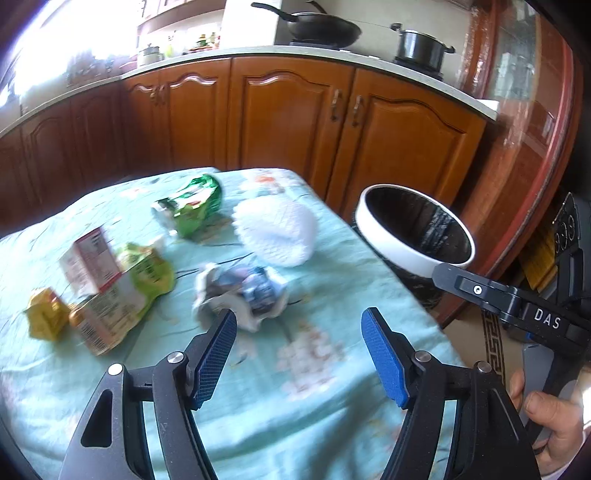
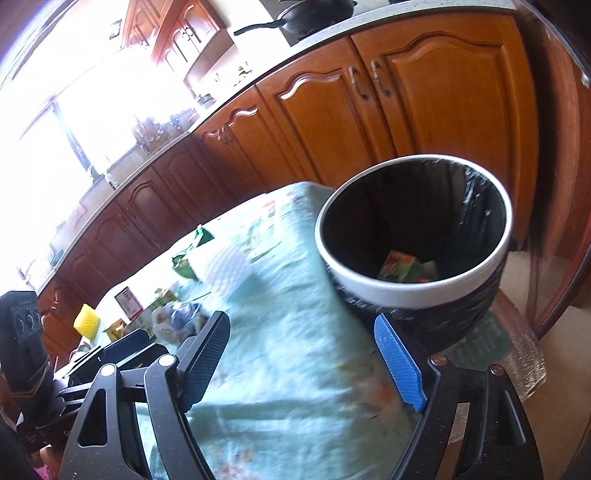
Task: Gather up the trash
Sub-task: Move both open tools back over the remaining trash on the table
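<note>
Trash lies on a table with a light green cloth (image 1: 325, 369): a crumpled blue-white wrapper (image 1: 243, 291), a white foam net (image 1: 277, 232), a green bag (image 1: 192, 206), a red-white carton (image 1: 90, 260), a green-yellow pack (image 1: 118, 299) and a yellow piece (image 1: 46, 314). My left gripper (image 1: 299, 325) is open and empty, just short of the crumpled wrapper. My right gripper (image 2: 303, 332) is open and empty, over the table's right edge beside the bin (image 2: 413, 295). The white-rimmed bin, lined with a black bag, holds a green-orange box (image 2: 400, 267).
The bin (image 1: 399, 247) stands off the table's right edge. Wooden kitchen cabinets (image 1: 295, 118) run behind the table, with a pan (image 1: 321, 27) and a pot (image 1: 421, 46) on the counter. A glass-fronted cabinet (image 1: 524, 122) is at right.
</note>
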The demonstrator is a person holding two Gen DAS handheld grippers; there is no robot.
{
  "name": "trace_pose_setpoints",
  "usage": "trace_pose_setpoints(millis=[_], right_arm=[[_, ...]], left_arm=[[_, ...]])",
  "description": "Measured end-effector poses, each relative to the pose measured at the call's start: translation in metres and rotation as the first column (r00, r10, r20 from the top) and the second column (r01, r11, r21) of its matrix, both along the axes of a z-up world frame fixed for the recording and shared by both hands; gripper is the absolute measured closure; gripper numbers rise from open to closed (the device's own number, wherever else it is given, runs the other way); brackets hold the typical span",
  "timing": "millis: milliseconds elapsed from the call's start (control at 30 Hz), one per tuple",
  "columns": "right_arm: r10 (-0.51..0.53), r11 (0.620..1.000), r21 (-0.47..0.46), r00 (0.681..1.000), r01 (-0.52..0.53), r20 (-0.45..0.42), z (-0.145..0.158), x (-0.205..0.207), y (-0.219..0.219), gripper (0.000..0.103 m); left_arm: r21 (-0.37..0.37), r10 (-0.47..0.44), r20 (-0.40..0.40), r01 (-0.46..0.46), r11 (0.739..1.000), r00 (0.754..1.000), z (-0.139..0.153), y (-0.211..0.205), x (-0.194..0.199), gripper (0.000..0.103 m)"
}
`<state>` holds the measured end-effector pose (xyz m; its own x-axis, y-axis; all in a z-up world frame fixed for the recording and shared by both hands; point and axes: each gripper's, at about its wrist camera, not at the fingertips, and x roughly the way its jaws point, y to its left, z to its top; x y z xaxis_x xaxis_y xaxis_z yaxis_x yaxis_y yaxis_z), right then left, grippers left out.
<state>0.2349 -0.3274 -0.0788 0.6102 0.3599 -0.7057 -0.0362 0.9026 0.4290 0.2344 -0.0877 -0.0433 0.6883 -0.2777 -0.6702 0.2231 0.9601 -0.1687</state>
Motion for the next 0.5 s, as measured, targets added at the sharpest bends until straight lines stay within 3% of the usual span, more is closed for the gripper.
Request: trace_pose_setpoints(millis=[500], right_arm=[[0.176, 0.984, 0.009, 0.984, -0.175, -0.021, -0.009, -0.008, 0.098, 0.021]], left_arm=[[-0.039, 0.158, -0.03, -0.159, 0.986, 0.987, -0.001, 0.09, -0.036, 0.033]])
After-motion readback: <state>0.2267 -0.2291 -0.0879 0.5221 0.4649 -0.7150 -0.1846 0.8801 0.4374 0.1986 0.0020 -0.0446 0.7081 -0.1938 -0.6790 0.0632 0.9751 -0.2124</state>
